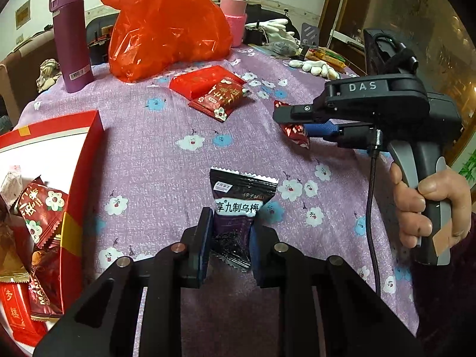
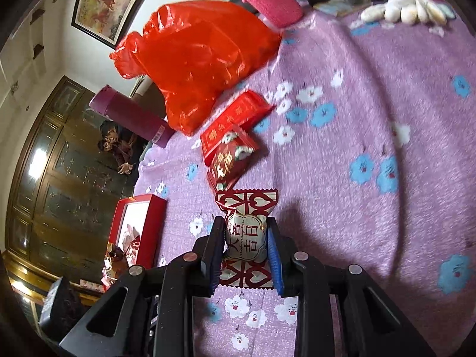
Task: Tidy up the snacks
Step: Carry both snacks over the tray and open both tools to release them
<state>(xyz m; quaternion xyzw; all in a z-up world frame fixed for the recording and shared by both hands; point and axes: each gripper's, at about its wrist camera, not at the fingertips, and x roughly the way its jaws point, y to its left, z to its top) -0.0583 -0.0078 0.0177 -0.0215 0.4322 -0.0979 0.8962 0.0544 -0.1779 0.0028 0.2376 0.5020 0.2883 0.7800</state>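
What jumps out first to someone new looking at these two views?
The big red plastic bag at the far side of the purple flowered tablecloth. Then the catches: left gripper shut on a black plum snack packet, right gripper shut on a red-and-white wrapped candy. An open red box of snacks sits left.

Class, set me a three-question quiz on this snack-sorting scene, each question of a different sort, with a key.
1. True or false: the left hand-held gripper is shut on the black plum packet.
2. The right hand-held gripper holds: A) the purple flask B) the red-and-white candy C) a glove.
3. Fill in: the red box already contains several ______.

Key: 1 true; 2 B; 3 snacks.
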